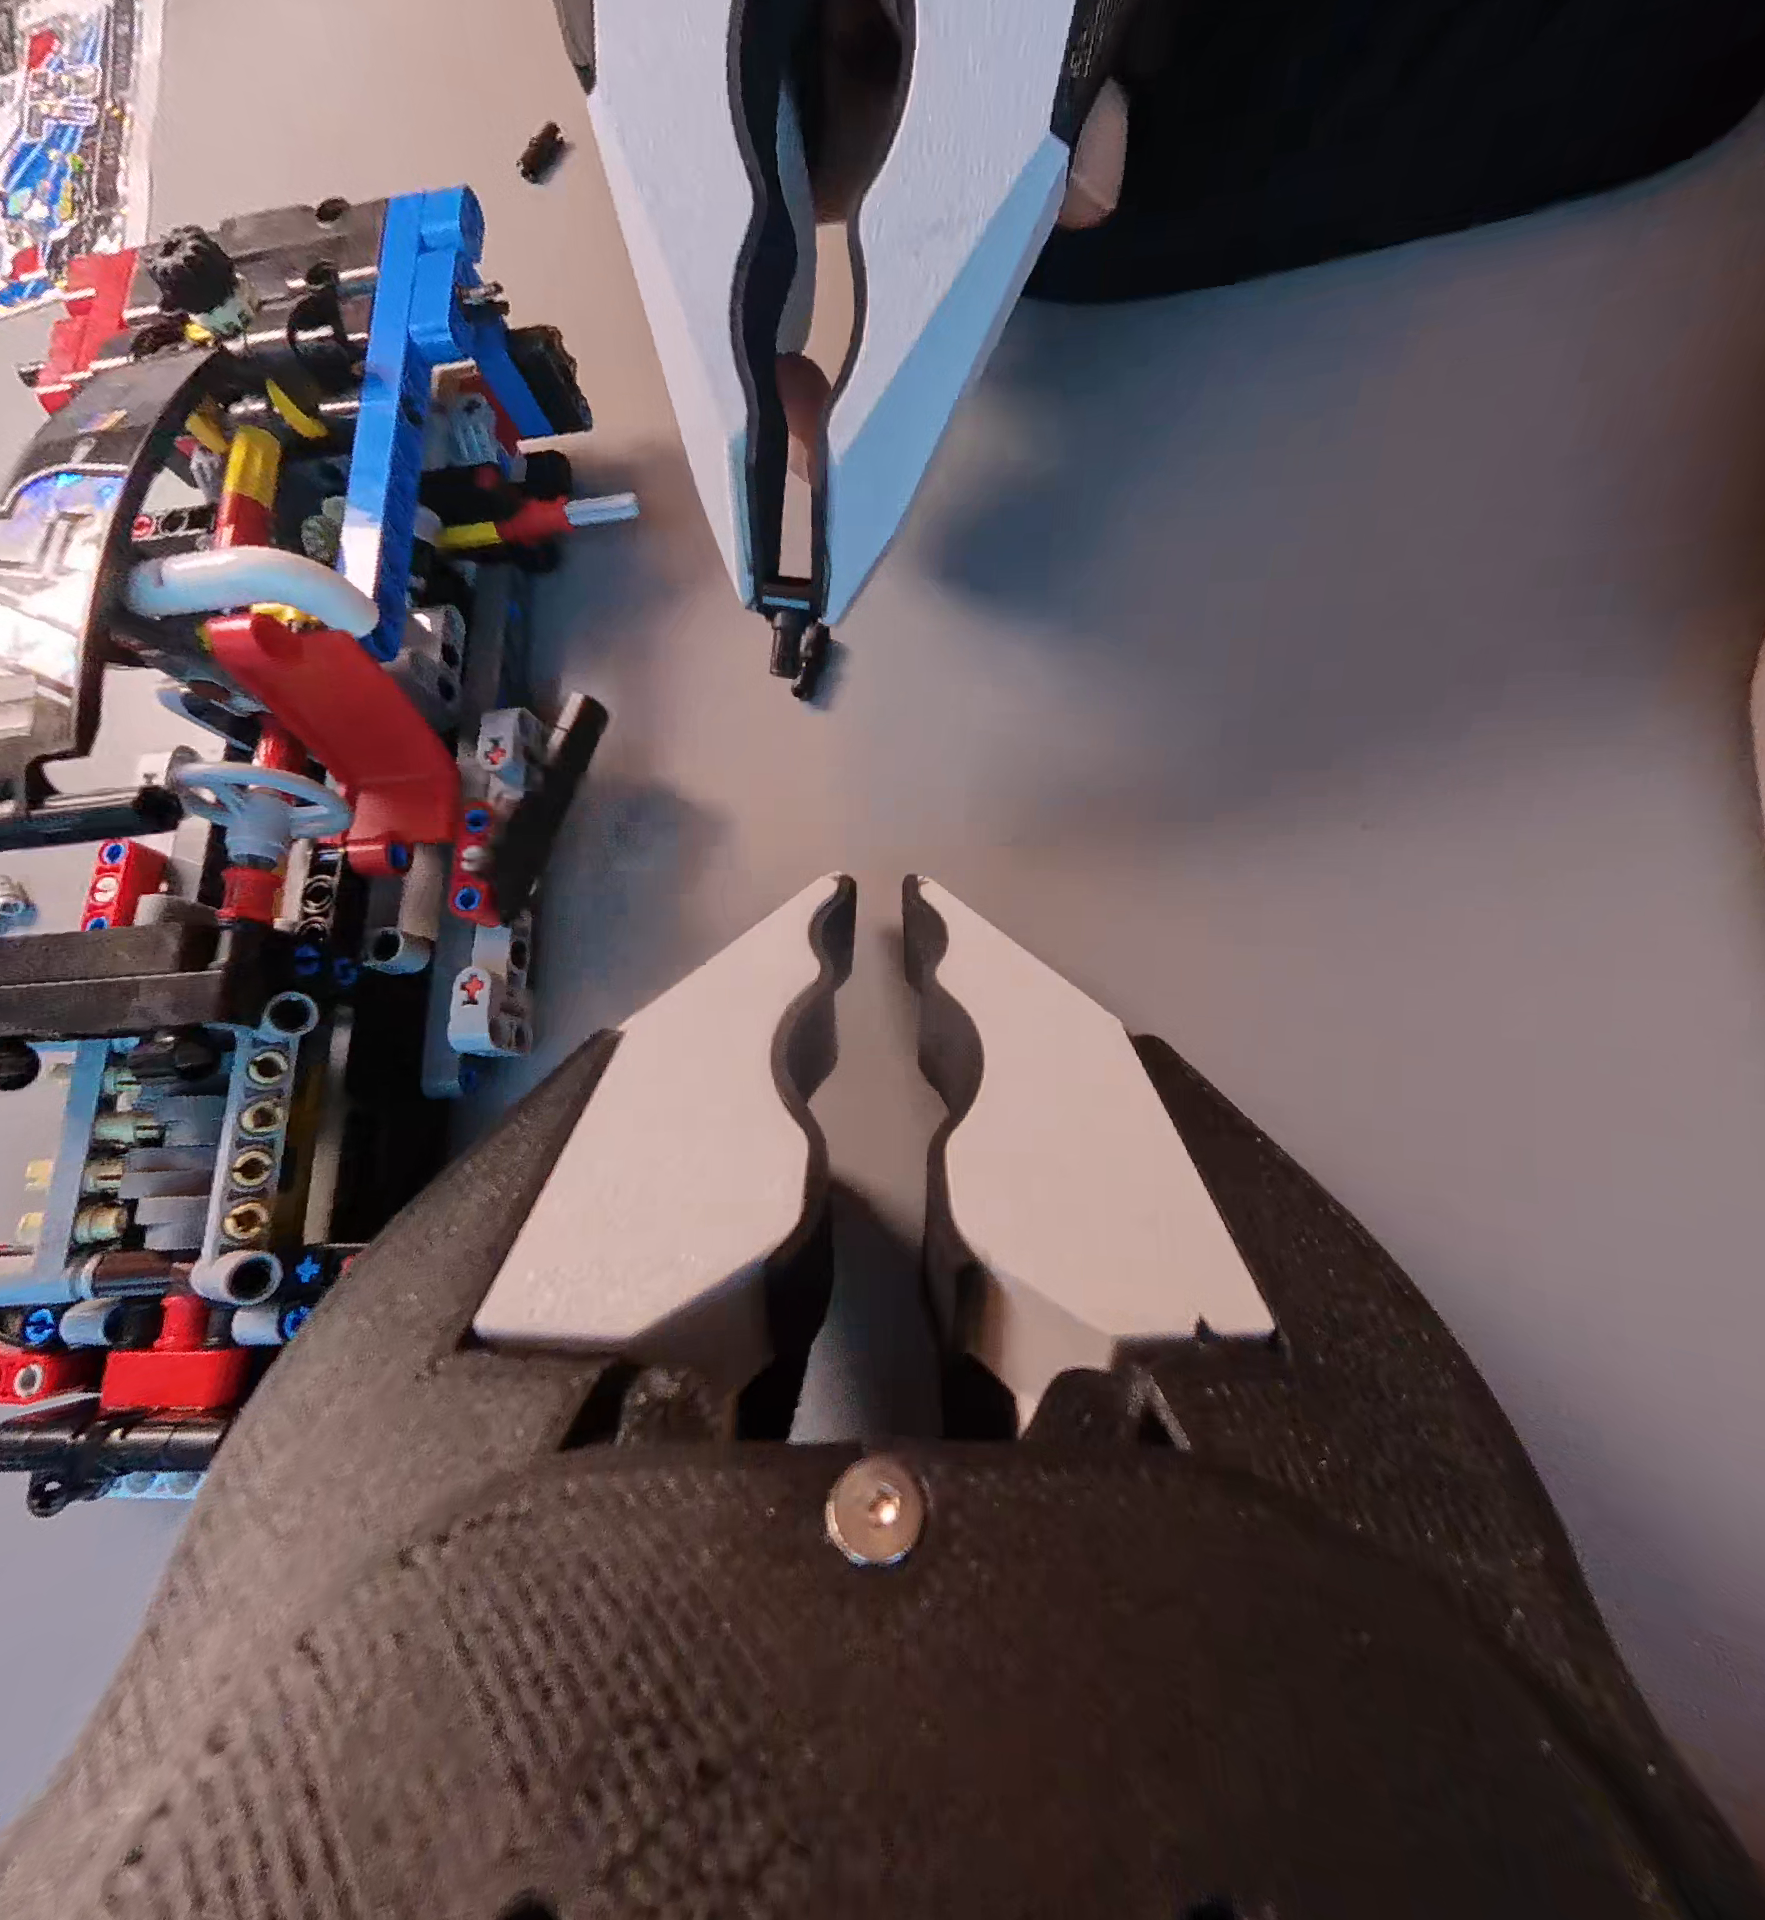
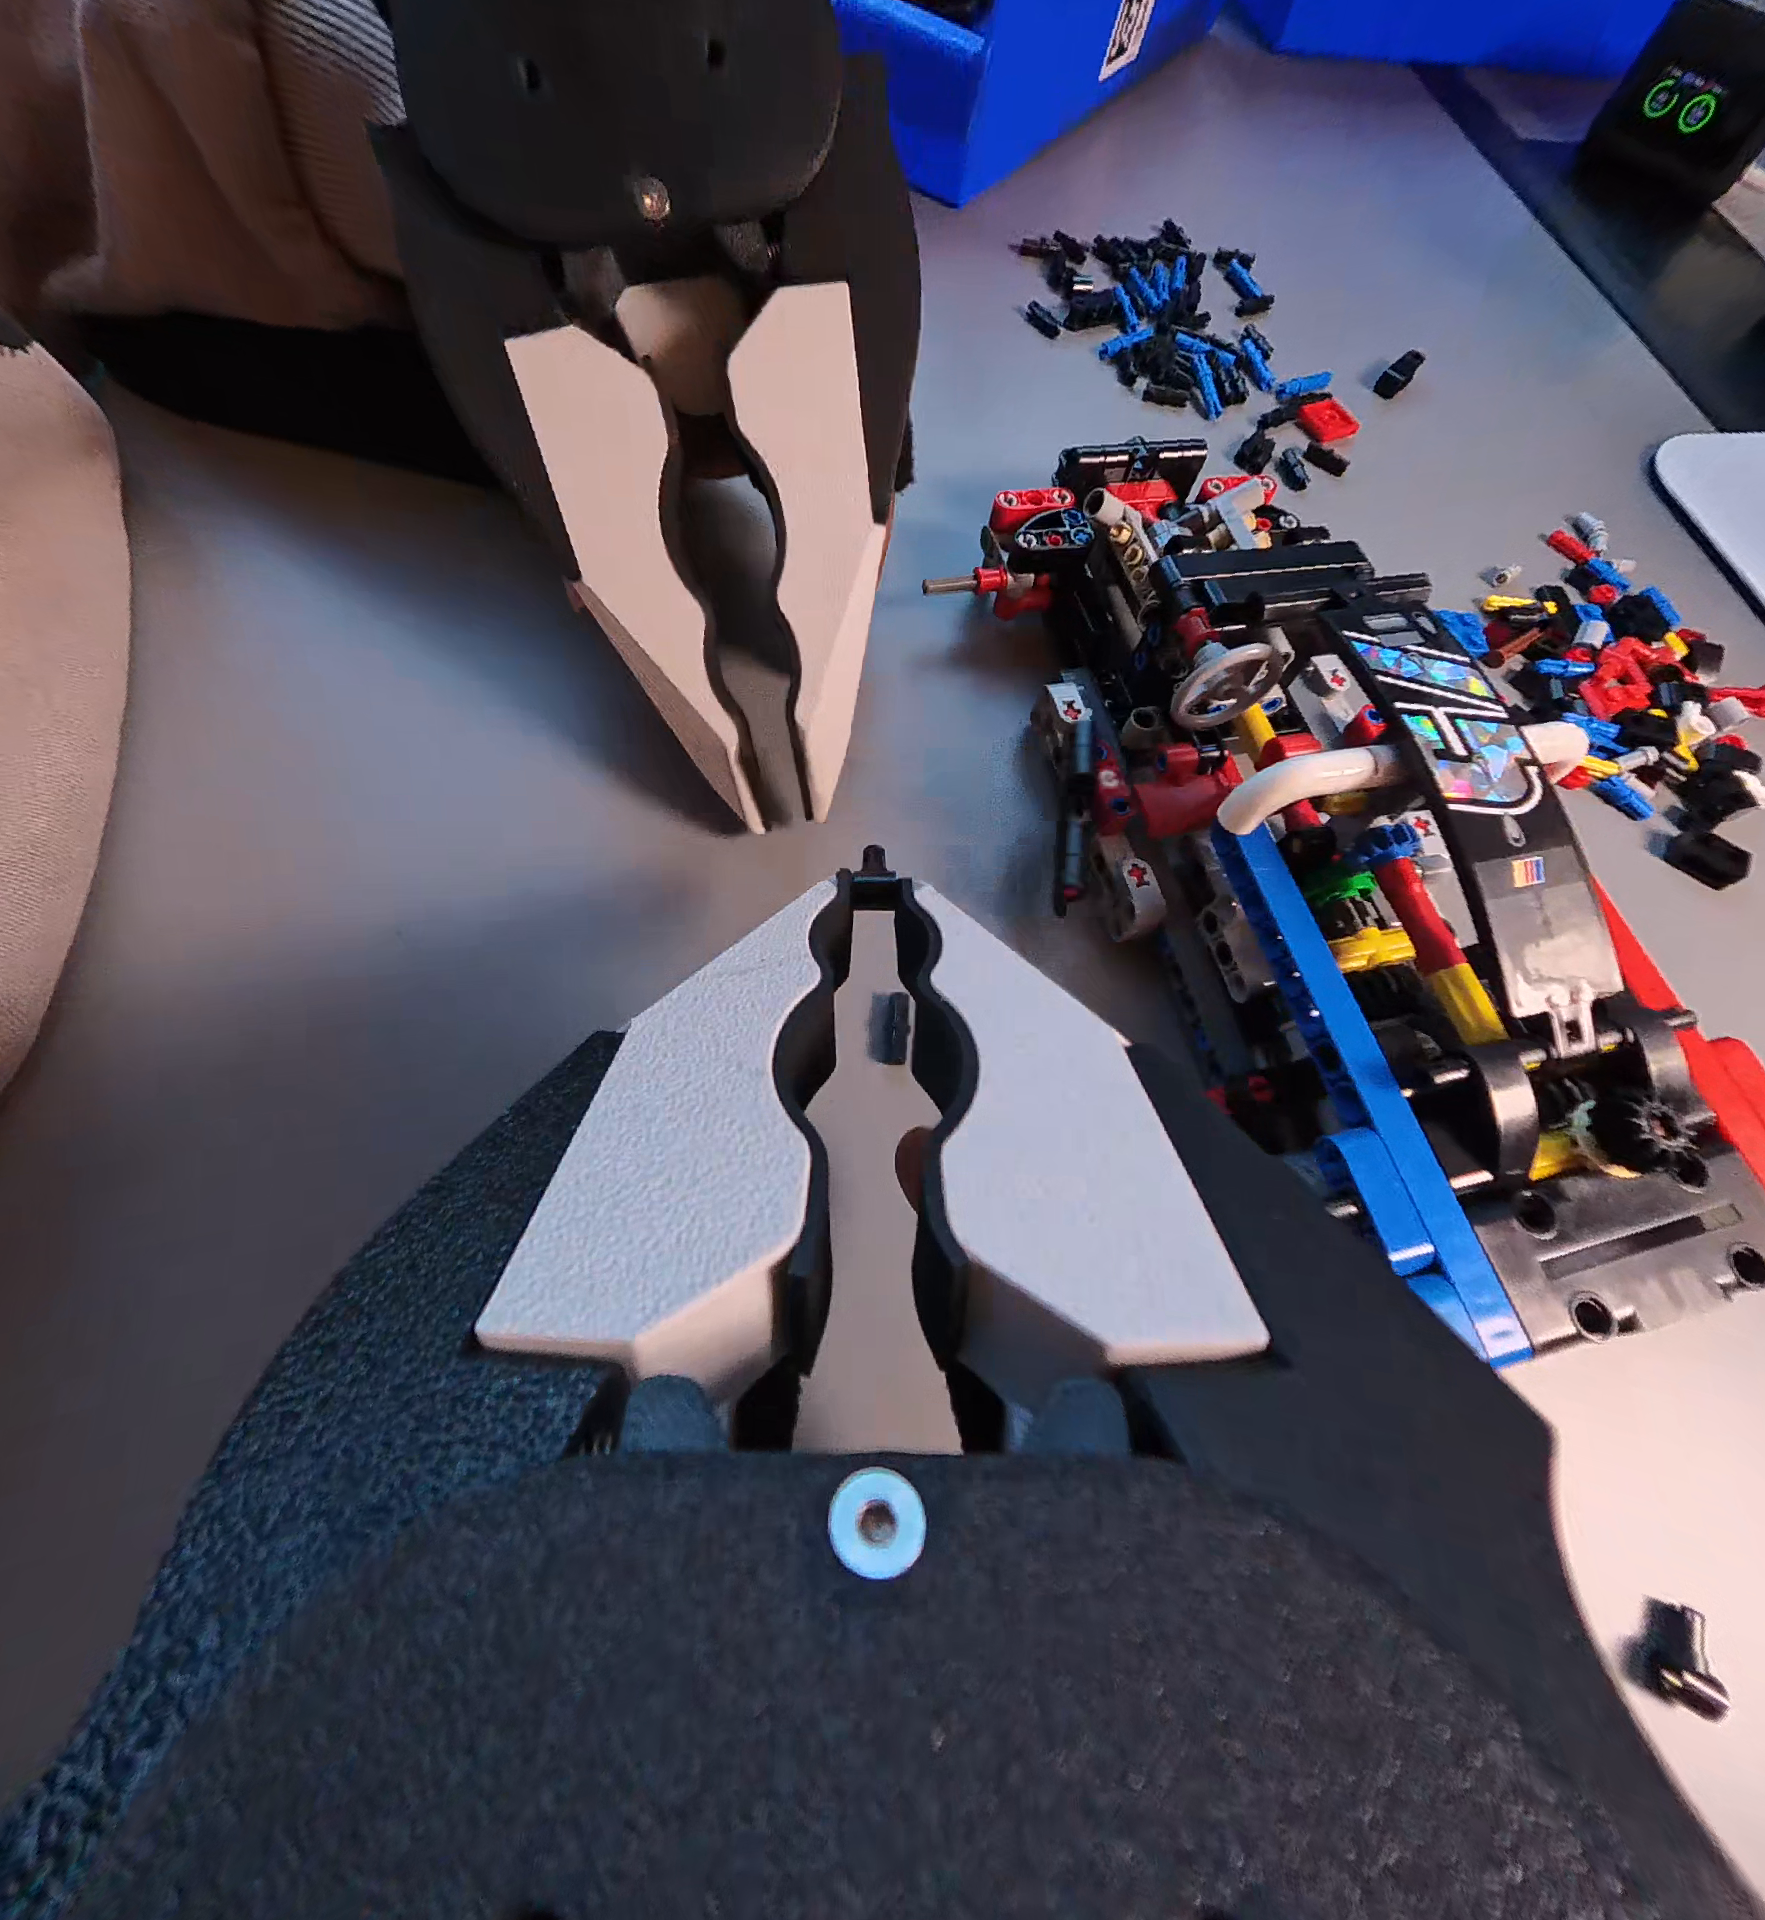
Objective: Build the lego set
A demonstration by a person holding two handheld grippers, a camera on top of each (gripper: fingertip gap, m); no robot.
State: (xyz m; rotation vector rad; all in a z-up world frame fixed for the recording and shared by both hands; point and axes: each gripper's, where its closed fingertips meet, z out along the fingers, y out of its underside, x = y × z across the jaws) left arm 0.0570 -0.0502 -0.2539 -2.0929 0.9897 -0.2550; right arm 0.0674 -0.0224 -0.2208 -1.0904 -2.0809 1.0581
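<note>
Right gripper (image 2: 871, 883): jaws pinching a black pin (image 2: 871, 871) by one end, free end out for mating.
Left gripper (image 1: 878, 883): jaws slightly spread, empty, facing the pin, probably to regrip.
Car (image 2: 1377, 894): on desk (image 2: 390, 935), right of pin, within reach.
Second pin (image 2: 890, 1027): apparently lying on desk beneath the right gripper.

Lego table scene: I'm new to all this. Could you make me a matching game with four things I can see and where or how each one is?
Things:
1. right tongs
2. left tongs
3. grey steering wheel
4. heap of blue and black pins

States:
A. loose on the table
B. pinching a small black pin
C. mounted on the car model
D. holding nothing, tips slightly apart

Pairs: 1-B, 2-D, 3-C, 4-A
</note>
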